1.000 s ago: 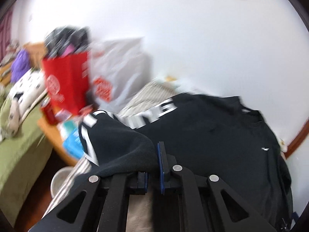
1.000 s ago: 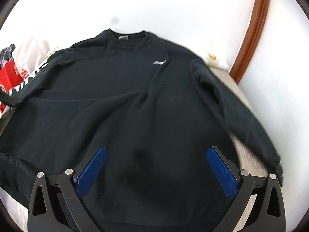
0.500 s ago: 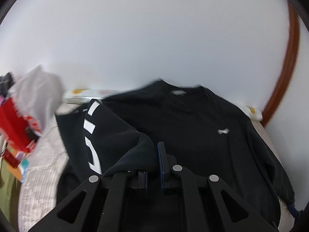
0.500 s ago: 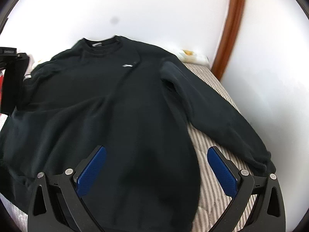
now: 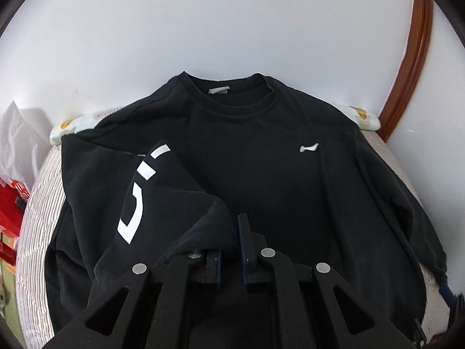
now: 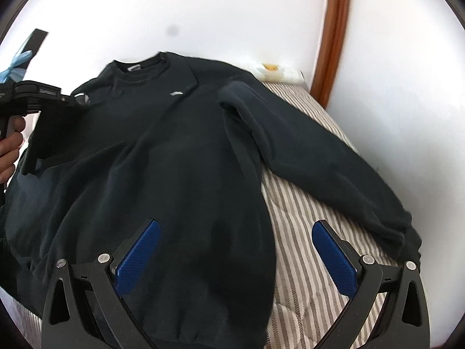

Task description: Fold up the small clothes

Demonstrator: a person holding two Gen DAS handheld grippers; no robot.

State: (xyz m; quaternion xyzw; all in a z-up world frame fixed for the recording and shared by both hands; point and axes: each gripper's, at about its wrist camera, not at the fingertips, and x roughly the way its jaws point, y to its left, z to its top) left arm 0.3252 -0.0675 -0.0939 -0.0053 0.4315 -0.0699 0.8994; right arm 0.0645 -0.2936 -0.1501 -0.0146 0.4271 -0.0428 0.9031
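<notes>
left wrist view: printed sleeve pinched and held over the chest

left wrist view shows the left claw (image 5: 229, 250) closed on the cuff end of the sweatshirt's printed sleeve (image 5: 139, 200), the dark cloth bunched between the blue pads. the black sweatshirt (image 5: 261, 174) lies spread on the striped bed (image 5: 32, 232), straight ahead of this claw, collar farthest away against the white wall (image 5: 203, 23), hem nearest. the held sleeve runs from the claw back to the far-left shoulder, so its long axis slants across the left part of the chest. judging by that, the fold in hand wants the cuff set down on the body just ahead of the claw.

in the right wrist view the right claw (image 6: 232, 257) stands wide open and holds nothing, hovering above the hem. the plain sleeve (image 6: 314, 157) lies ahead and to its right, stretched out over the bedcover, cuff near the right pad. this claw is plainly the nearer one for that sleeve.

room: the wall bounds the far side, a wooden door frame (image 6: 334, 35) stands far right, a red bag (image 5: 11, 212) sits off the bed's left edge. the chest itself looks free for laying both sleeves.
</notes>
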